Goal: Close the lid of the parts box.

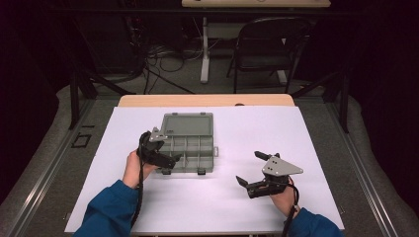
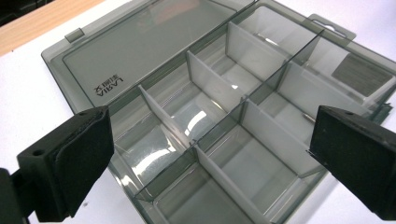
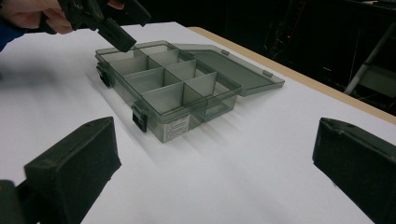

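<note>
Left claw jaws apart, hovering directly over the near-left compartments of the open organizer box. Box on counter. Right claw also apart, box well off ahead; left hand nearer.

a white-topped table carries one open, smoky-grey compartment box, its lid lying flat behind.

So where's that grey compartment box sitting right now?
In the high view the compartment box lies lid-open left of centre on the white table, the left claw hovering over its near-left corner, the right claw apart.
</note>
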Tool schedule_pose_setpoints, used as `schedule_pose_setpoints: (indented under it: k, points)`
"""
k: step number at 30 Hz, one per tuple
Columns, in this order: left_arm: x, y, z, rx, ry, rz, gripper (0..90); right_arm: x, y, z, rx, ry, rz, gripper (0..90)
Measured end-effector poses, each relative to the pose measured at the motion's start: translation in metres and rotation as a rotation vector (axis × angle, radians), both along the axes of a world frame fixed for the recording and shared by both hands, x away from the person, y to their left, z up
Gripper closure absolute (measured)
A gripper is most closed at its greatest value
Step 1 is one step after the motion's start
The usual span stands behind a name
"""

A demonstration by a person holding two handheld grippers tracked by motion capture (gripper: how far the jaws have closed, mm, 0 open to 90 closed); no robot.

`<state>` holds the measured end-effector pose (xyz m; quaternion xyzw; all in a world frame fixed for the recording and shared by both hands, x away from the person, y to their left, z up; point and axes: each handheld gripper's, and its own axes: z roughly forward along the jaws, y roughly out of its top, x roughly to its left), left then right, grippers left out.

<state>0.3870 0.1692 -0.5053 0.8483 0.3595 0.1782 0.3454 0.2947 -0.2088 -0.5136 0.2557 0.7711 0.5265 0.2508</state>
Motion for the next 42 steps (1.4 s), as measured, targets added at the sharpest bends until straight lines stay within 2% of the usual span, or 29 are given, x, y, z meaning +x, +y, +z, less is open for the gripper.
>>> schedule_pose_setpoints:
  k: [4, 5, 10, 12, 15, 17, 22, 26, 27, 28, 30, 31, 32, 42]
  points:
    - [0.003, 0.0, -0.003, 0.003, 0.008, -0.001, 0.0, 0.001, 0.0, -0.001, 0.006, -0.001, -0.001, 0.0]
    - [0.007, -0.001, -0.006, 0.014, 0.021, -0.005, 0.0, 0.002, 0.0, -0.001, 0.007, 0.006, -0.004, 0.0]
    - [0.011, 0.0, -0.011, 0.01, 0.045, 0.003, 1.7, 0.002, 0.001, -0.001, 0.005, 0.004, 0.008, 0.0]
    - [0.011, -0.001, -0.012, 0.023, 0.03, 0.007, 7.5, 0.001, 0.0, 0.0, 0.002, 0.009, 0.006, 0.0]
    - [0.011, -0.002, -0.012, 0.034, 0.029, -0.001, 17.6, 0.002, 0.0, -0.001, 0.006, 0.011, 0.001, 0.0]
    - [0.011, -0.003, -0.013, 0.047, 0.024, -0.005, 18.6, 0.002, 0.0, -0.001, 0.001, 0.011, 0.004, 0.0]
    - [0.013, -0.005, -0.017, 0.068, 0.028, -0.005, 30.3, 0.002, 0.002, -0.001, -0.001, 0.012, 0.008, 0.0]
    - [0.015, -0.006, -0.021, 0.083, 0.039, -0.006, 35.3, 0.001, 0.002, -0.001, -0.003, 0.014, 0.007, 0.0]
    - [0.015, -0.007, -0.021, 0.086, 0.041, -0.005, 36.1, 0.002, 0.003, -0.002, 0.01, 0.002, 0.006, 0.0]
    - [0.015, -0.007, -0.022, 0.08, 0.043, -0.005, 38.1, 0.002, 0.003, -0.003, 0.013, 0.002, 0.007, 0.0]
    - [0.015, -0.006, -0.023, 0.08, 0.048, -0.003, 38.7, 0.002, 0.001, -0.001, -0.02, 0.028, 0.014, 0.0]
    - [0.015, -0.006, -0.024, 0.079, 0.05, 0.003, 38.6, 0.003, 0.002, -0.002, -0.006, 0.017, 0.013, 0.0]
    - [0.015, -0.006, -0.026, 0.069, 0.056, 0.007, 38.6, 0.003, 0.002, -0.002, -0.007, 0.019, 0.013, 0.0]
    - [0.015, -0.006, -0.03, 0.068, 0.068, 0.015, 49.5, 0.004, 0.003, -0.002, -0.009, 0.017, 0.007, 0.0]
